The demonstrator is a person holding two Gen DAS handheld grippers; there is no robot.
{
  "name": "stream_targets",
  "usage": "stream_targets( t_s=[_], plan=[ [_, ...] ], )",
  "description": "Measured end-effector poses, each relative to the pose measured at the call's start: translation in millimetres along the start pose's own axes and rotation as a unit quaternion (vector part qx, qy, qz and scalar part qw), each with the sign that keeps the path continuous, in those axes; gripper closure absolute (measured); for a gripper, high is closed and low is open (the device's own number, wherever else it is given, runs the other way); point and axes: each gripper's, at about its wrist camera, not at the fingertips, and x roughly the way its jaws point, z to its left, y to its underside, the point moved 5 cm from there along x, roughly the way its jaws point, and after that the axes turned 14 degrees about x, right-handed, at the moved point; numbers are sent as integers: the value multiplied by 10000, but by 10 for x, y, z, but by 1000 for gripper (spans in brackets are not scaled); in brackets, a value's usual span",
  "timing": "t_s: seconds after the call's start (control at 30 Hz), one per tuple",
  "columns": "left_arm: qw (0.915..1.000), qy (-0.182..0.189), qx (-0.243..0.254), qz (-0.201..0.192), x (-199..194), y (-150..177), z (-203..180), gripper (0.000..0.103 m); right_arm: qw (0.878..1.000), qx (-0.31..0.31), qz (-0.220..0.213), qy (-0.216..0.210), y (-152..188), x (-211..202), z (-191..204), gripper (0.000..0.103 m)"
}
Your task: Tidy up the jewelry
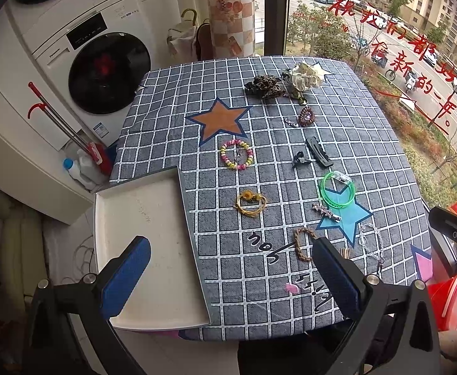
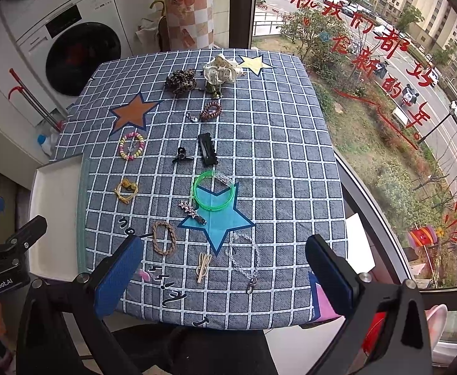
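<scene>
We hold both grippers with jaws wide apart and nothing in them, so the sorting looks not yet begun. The tabletop (image 2: 275,156) ahead carries all the jewelry; the white tray (image 1: 140,218), under the left gripper (image 1: 228,268), sits bare. Past the right gripper (image 2: 225,268) lie a green bangle (image 2: 215,191), braided band (image 2: 164,238) and clear bracelet (image 2: 244,256)

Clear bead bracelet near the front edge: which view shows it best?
The right wrist view: the clear bracelet lies whole and unobstructed between the open tool's fingers, clasp included. In the left wrist view, the bracelet sits far right, faint against the cloth and warped by the fisheye.
</scene>
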Motion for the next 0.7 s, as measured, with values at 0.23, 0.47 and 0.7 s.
stream_targets(
  t_s=[0.23, 0.47, 0.7],
  plan=[
    [9999, 106, -53, -16, 33, -25, 27, 0, 10000, -14, 23, 87, 1, 0, 2, 0],
    [9998, 194, -68, -74, 51, -47, 61, 0, 9997, -134, 26, 209, 11, -6, 70, 0],
    [9992, 374, -116, 112, 234, 49, 155, 0, 9999, 61, 49, 105, 16, 40, 76, 0]
  ],
)
